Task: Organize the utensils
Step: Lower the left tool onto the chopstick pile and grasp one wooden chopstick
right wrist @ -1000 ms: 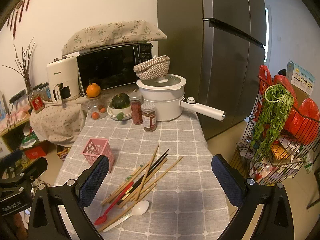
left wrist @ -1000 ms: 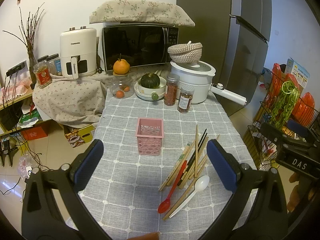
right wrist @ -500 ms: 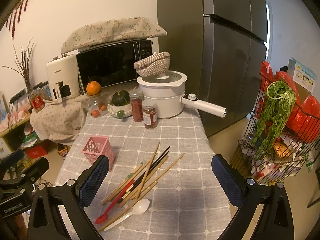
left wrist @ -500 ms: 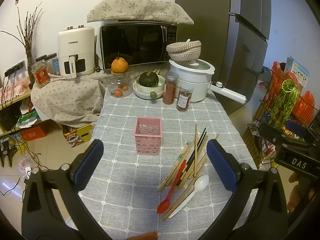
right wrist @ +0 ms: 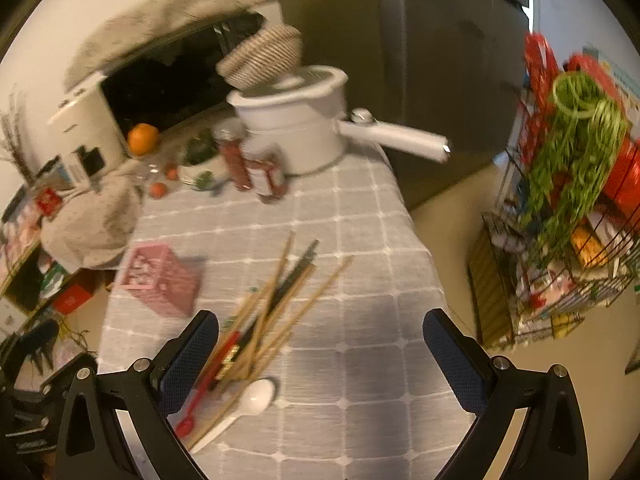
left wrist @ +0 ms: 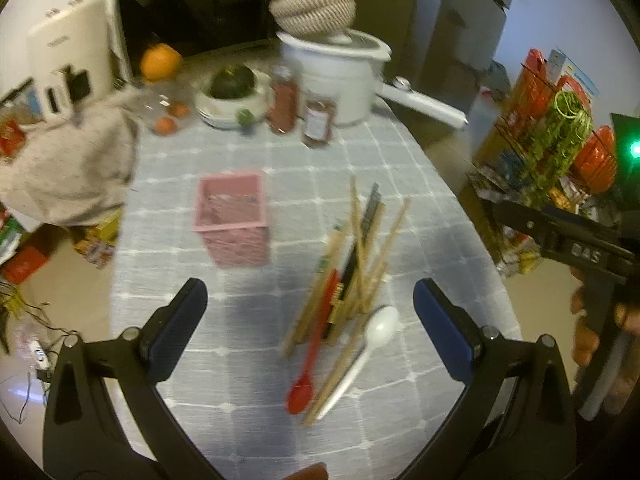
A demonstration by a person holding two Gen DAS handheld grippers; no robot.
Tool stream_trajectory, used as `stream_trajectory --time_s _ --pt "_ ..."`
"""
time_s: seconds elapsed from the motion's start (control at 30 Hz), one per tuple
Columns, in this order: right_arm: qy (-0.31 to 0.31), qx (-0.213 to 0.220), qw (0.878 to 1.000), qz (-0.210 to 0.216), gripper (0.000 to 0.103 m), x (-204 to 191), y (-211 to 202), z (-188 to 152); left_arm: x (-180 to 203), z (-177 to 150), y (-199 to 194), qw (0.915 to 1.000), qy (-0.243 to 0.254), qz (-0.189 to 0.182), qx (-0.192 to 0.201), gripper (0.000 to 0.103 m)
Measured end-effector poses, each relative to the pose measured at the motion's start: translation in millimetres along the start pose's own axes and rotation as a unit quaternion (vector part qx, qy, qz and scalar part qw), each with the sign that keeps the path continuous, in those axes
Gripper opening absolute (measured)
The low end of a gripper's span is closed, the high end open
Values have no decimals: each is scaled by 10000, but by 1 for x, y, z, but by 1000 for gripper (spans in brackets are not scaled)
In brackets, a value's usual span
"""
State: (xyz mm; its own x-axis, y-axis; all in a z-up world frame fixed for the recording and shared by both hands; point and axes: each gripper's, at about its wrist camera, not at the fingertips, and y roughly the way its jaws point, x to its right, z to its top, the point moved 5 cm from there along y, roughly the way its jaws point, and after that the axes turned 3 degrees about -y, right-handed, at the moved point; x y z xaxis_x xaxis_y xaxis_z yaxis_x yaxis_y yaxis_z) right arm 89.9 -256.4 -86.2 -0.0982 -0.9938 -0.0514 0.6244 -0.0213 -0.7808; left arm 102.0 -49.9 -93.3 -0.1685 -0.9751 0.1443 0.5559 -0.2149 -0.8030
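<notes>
Left gripper (left wrist: 308, 328): fingers spread wide, nothing between them, held above the near part of the table (left wrist: 248, 364). Right gripper (right wrist: 320, 356): likewise spread wide and empty, above the near right part of the table; in the left wrist view it shows at the right edge, held by a hand (left wrist: 588, 332).

Both views are motion-blurred, so fine detail is unreliable.

Utensils lie in a loose heap on the grey checked cloth, right of centre. Chopsticks (left wrist: 360, 256): a fan of wooden sticks with some dark ones among them, pointing from near to far. Red spoon (left wrist: 306, 384): bowl toward the near edge, handle running up into the heap. White spoon (left wrist: 372, 340): just right of the red spoon, bowl toward the far side, handle toward the near edge.

Basket (left wrist: 232, 220): pink, openwork, upright, left of the heap and clear of it. Its contents cannot be made out.

Far end of the table: white pot (left wrist: 336, 68) with a long handle pointing right and a woven basket resting on its lid; two jars (left wrist: 300, 108) in front of it; a bowl (left wrist: 232, 100) holding a dark green squash to their left. Microwave (left wrist: 200, 4) behind.
</notes>
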Motion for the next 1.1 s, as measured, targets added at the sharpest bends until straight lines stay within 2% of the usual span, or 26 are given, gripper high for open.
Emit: stream_trajectory --time_s 0.17,0.23,0.37,0.43,0.67,0.73,0.87,1.1 --pt "188 -345 9992 -75 103 28 30 -1 19 9 29 9990 84 -231 -364 95" --pt "259 -487 9984 -84 103 37 41 -3 28 16 47 9980 116 -277 -562 84" --pt "293 -621 9975 -181 103 50 53 -4 42 31 92 9929 1 -544 -1056 52" --pt "305 -673 9971 -198 102 56 59 -3 47 36 112 9909 -2 -542 -1234 41" --pt "497 -901 9944 -255 100 77 84 0 64 55 178 9884 78 -356 -1471 23" --pt "523 -958 9935 -329 100 83 91 0 65 60 197 9873 52 -357 -1549 13" --pt "558 -1093 9915 -429 100 93 103 -2 63 68 227 9861 -93 -224 -1645 13" --pt "557 -1118 9909 -507 100 99 109 -1 62 74 251 9840 -128 -16 -1779 13"
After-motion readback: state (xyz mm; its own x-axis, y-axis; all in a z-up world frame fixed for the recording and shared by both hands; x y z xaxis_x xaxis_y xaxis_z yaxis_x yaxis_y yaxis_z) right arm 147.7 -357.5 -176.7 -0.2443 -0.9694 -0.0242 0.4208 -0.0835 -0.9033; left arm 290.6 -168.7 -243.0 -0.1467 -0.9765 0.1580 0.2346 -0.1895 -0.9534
